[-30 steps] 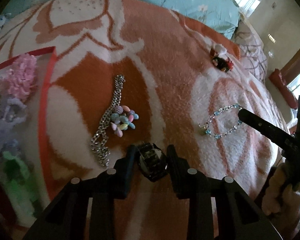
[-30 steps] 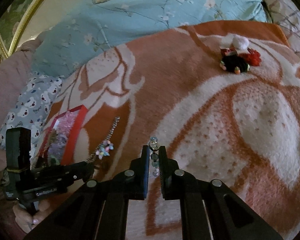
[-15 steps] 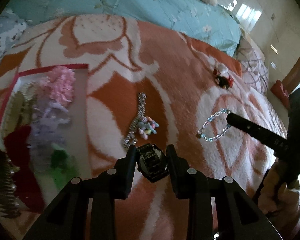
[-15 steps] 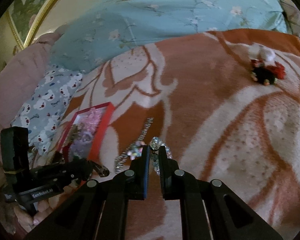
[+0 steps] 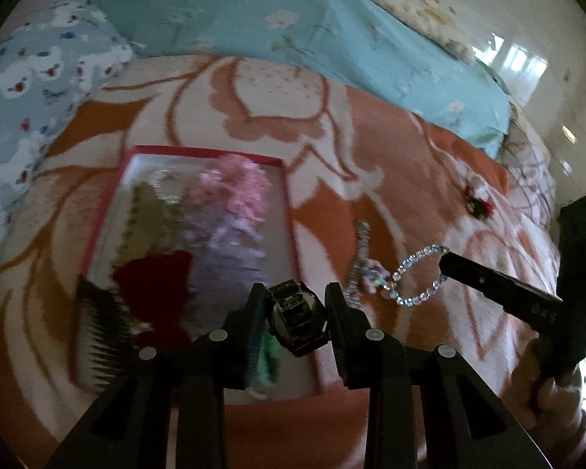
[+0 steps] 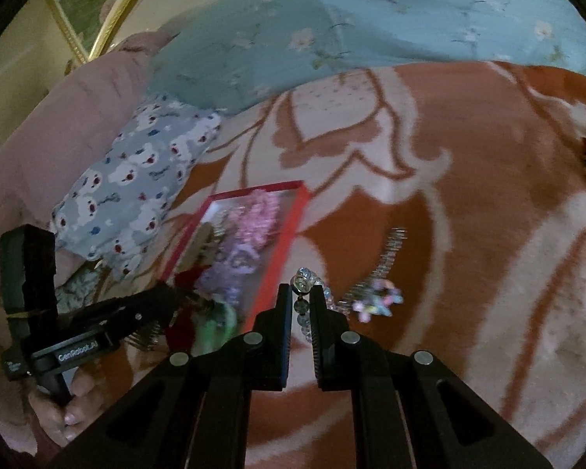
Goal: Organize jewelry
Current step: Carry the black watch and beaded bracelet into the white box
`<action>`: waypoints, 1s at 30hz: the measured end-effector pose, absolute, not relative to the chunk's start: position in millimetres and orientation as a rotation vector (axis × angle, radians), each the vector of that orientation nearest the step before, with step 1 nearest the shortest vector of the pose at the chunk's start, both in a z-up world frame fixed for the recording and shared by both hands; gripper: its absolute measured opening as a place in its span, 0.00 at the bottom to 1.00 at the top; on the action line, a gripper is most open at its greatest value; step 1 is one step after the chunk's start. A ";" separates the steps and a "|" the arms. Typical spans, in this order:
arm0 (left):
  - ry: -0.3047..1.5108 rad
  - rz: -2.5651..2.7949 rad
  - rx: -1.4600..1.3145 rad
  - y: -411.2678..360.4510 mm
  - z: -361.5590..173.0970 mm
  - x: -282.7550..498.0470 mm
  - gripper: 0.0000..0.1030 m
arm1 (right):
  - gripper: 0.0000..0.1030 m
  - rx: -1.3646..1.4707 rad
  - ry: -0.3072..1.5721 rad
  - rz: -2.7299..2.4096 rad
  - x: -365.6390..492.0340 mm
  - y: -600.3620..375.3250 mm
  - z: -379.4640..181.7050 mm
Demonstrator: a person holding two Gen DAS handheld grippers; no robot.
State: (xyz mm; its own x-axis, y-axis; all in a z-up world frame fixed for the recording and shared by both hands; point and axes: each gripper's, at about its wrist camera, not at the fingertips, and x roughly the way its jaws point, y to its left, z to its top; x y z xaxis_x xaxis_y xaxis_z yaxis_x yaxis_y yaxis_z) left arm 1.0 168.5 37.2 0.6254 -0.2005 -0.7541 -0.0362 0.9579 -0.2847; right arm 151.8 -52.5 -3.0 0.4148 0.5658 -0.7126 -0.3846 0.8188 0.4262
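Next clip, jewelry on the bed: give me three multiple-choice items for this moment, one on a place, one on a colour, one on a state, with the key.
1. Where does the silver chain bracelet with pastel charms lie?
A. inside the box
B. on the orange-and-white blanket, right of the box
C. on the blue bedsheet

2. What colour is the rim of the shallow jewelry box?
A. red
B. green
C. black

3. What does the left tool hold?
A. nothing, it is open
B. a pink flower
C. a black wristwatch

Key:
1 B, the chain rests on the blanket outside the box's right edge.
2 A, the border shows red in both wrist views.
3 C, the watch sits clamped between the two fingers, while the right tool grips a clear-blue beaded bracelet.
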 end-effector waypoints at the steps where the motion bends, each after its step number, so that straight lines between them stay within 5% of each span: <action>1: 0.889 -0.084 -0.290 174.3 38.8 -1.4 0.28 | 0.08 0.207 0.977 0.615 152.4 -45.5 -3.3; 30: 0.918 0.092 -0.336 238.3 -13.2 26.5 0.28 | 0.08 0.196 1.162 0.754 191.5 80.1 -74.6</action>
